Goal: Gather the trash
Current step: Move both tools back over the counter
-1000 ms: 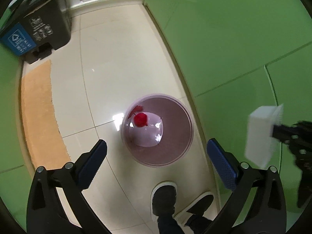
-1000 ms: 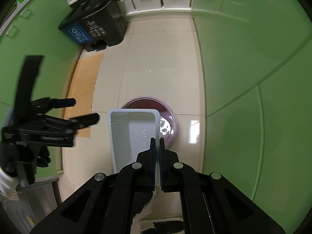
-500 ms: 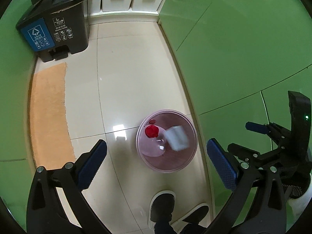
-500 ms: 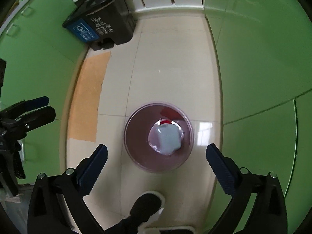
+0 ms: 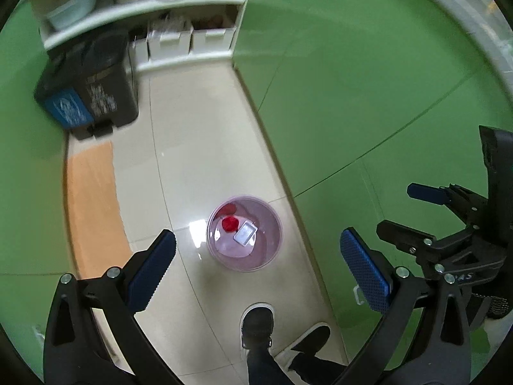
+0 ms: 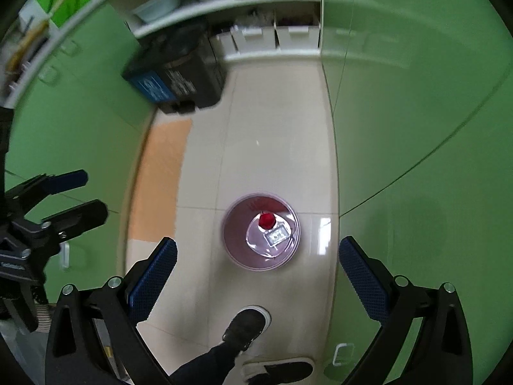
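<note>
We log the white tray (image 6: 276, 235) lying beside red trash (image 6: 266, 220) in the pink bin (image 6: 235, 250), dropped from above, so left gripper (image 5: 256, 272) and right gripper (image 6: 256, 272) both gape empty.

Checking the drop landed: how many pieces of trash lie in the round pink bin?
2: a white plastic tray and a red ball-like item beside it, on the pink bin's floor. More may hide underneath.

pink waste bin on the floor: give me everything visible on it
The pink waste bin is round, open-topped, translucent plastic by its look, upright on the cream tiled floor beside the green cabinet front. Inside lie a red ball-like item and a small white tray on a pale liner. Nothing touches it from outside.
</note>
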